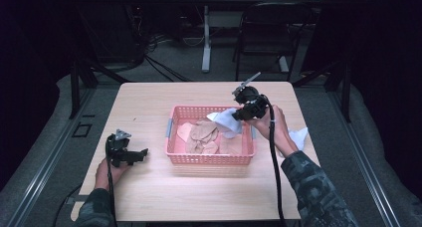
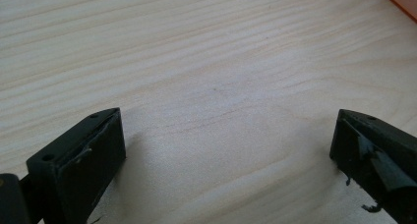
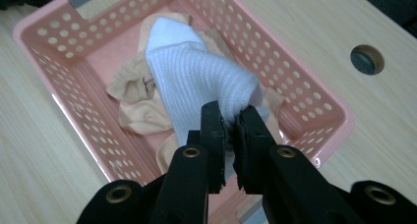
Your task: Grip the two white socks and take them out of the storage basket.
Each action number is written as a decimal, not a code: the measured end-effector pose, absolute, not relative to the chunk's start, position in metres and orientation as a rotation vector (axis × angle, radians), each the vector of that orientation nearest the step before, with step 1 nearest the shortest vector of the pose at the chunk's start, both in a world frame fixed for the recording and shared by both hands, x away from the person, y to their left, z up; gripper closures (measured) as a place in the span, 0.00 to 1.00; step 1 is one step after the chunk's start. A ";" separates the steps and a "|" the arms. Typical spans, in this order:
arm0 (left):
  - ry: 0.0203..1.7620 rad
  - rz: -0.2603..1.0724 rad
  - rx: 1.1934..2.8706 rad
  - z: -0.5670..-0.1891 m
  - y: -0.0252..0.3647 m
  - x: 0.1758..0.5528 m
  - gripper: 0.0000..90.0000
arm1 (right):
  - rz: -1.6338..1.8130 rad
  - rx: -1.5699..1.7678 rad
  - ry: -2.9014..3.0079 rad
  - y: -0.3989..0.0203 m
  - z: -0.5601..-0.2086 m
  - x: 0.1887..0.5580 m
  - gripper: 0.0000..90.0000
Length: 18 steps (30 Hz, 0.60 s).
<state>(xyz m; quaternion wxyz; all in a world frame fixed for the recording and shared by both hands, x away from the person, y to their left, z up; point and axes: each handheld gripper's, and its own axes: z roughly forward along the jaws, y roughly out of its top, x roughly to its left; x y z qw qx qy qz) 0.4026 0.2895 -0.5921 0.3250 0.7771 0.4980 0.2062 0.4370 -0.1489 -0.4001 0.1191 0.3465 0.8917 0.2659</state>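
A pink perforated basket [image 1: 209, 159] [image 3: 74, 101] sits in the middle of the table and holds several beige socks [image 1: 201, 135] [image 3: 133, 103]. My right gripper [image 1: 242, 112] [image 3: 230, 117] hangs over the basket's right end, shut on a white sock [image 1: 226, 120] [image 3: 196, 79] that dangles into the basket. Another white sock [image 1: 298, 136] lies on the table right of the basket, behind the right hand. My left gripper [image 1: 139, 155] [image 2: 228, 145] rests low over bare wood left of the basket, open with nothing between its jaws.
The wooden table [image 1: 149, 192] has free room in front of and left of the basket. A round cable hole [image 3: 368, 59] shows in the tabletop beyond the basket. A black chair [image 1: 263, 28] and table legs stand on the floor behind.
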 end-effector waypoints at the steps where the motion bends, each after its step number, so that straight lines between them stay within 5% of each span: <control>1: 1.306 0.541 2.037 -0.592 0.289 0.403 0.00 | 0.783 1.011 2.607 -0.149 -0.397 0.436 0.93; 18: 1.306 0.541 2.037 -0.592 0.289 0.403 0.00 | 0.891 0.938 2.556 -0.153 -0.355 0.424 0.93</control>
